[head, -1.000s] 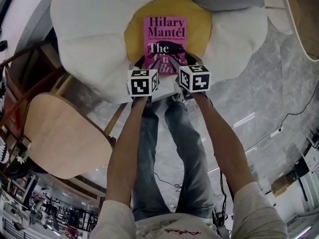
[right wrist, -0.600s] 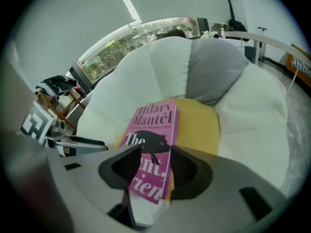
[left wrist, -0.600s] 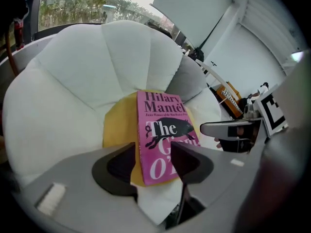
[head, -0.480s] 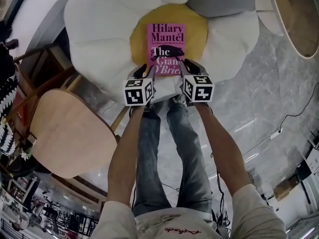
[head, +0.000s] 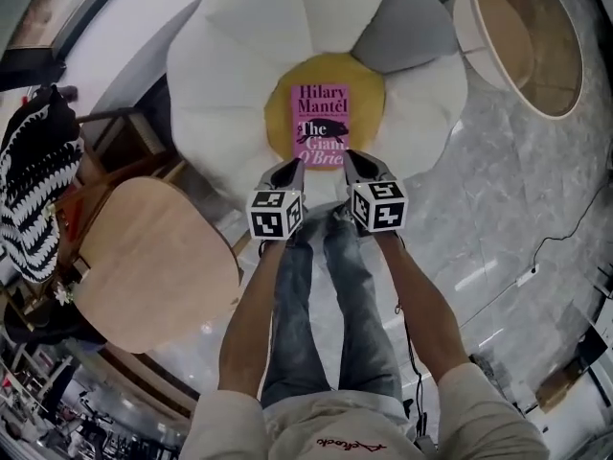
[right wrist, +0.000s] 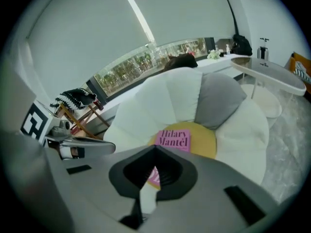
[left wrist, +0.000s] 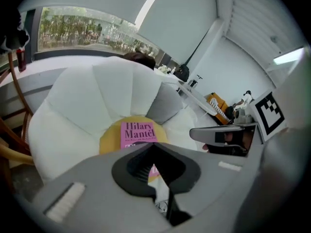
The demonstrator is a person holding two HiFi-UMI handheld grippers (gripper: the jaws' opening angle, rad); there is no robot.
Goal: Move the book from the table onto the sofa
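Finds left gripper (left wrist: 154, 144) jaws pressed together on nothing; same for right gripper (right wrist: 155, 147). Places both side by side, apart, tips close to near edge of book (head: 322, 125). Locates book flat, cover up, on yellow centre (head: 369, 103) of flower-shaped sofa (head: 230, 56), white petals around it, grey cushion (head: 407, 32) behind at right. Notes wooden chair (head: 153, 257) left of legs (head: 330, 305), striped cloth (head: 34, 199) farther left, round table (head: 527, 36) upper right, marble floor (head: 517, 199) below.
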